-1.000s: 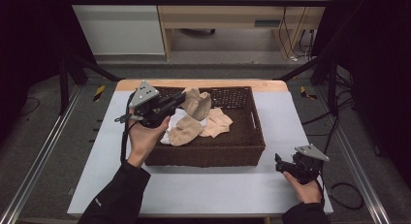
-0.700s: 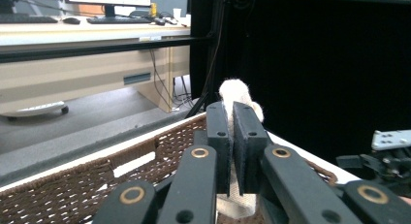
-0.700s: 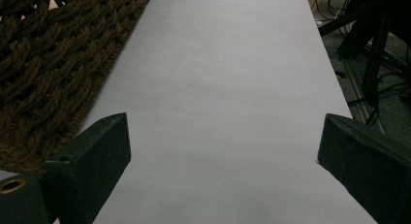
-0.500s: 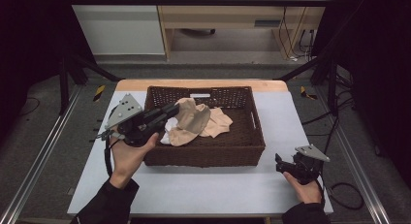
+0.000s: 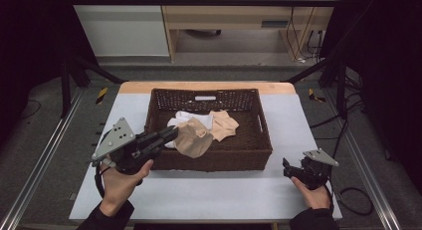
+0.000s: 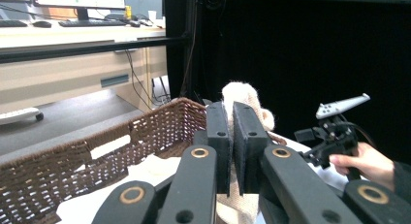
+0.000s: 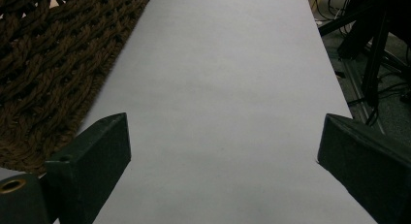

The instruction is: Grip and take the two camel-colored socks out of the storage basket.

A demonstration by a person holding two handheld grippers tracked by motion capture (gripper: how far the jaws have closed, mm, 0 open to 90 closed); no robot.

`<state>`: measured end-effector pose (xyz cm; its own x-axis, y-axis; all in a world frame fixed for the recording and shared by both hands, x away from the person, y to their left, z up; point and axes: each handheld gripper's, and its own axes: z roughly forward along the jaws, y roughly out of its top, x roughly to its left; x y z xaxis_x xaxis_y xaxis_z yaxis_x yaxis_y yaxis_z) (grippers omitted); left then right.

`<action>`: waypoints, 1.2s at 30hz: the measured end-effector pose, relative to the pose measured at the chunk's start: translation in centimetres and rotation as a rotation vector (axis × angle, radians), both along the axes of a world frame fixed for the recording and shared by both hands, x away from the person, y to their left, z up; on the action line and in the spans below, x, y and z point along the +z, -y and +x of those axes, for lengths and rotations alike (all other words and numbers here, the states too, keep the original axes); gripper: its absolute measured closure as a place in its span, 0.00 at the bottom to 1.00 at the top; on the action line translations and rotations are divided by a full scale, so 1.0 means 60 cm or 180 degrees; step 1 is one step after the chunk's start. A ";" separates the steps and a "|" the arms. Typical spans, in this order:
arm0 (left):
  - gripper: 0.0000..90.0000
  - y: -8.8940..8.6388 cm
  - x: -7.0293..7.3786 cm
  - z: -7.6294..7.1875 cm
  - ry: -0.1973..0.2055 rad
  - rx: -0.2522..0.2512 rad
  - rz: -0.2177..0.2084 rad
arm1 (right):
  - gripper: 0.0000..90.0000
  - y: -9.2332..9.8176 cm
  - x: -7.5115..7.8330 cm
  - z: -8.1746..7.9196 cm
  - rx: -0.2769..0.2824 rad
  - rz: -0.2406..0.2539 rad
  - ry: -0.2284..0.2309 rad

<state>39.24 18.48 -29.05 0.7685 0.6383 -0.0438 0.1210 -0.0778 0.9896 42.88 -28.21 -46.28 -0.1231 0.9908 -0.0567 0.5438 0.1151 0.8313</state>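
A brown wicker basket point(image 5: 259, 140) stands mid-table with socks in it. My left gripper point(image 5: 172, 133) hangs at the basket's front-left corner, shut on a tan sock point(image 5: 195, 140) that droops over the inside of the front wall. In the left gripper view the jaws point(image 6: 231, 112) pinch that tan sock point(image 6: 241, 94), which rises above them and hangs below. A white sock point(image 5: 183, 119) and a peach sock point(image 5: 225, 125) lie in the basket. My right gripper point(image 5: 288, 167) rests on the table at front right, open and holding nothing point(image 7: 223, 132).
The white table top point(image 5: 209, 195) extends in front of the basket and on both sides. The basket's woven wall point(image 7: 43, 64) is close on the left in the right gripper view. A desk point(image 6: 63, 73) and black frame posts stand beyond the table.
My left gripper has pulled back toward the front left, from over the basket's back left to its front-left corner, dragging the tan sock along. The right gripper has stayed put.
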 end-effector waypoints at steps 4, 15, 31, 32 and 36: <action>0.96 -0.002 -0.011 -0.013 -0.0043 -0.0040 0.0014 | 0.06 0.000 0.000 0.000 0.0008 -0.0013 -0.0001; 0.96 0.009 -0.072 -0.027 -0.0314 -0.0183 0.0169 | 0.06 0.000 -0.001 -0.001 0.0009 0.0002 -0.0013; 0.96 0.029 -0.181 -0.015 -0.0863 -0.0255 0.0487 | 0.06 -0.004 -0.004 0.000 0.0023 -0.0022 -0.0050; 0.96 0.032 -0.187 -0.014 -0.0897 -0.0261 0.0510 | 0.06 -0.003 -0.005 0.000 0.0031 -0.0036 -0.0048; 0.95 0.040 -0.213 -0.009 -0.1026 -0.0293 0.0667 | 0.06 -0.004 -0.005 0.000 0.0036 -0.0036 -0.0060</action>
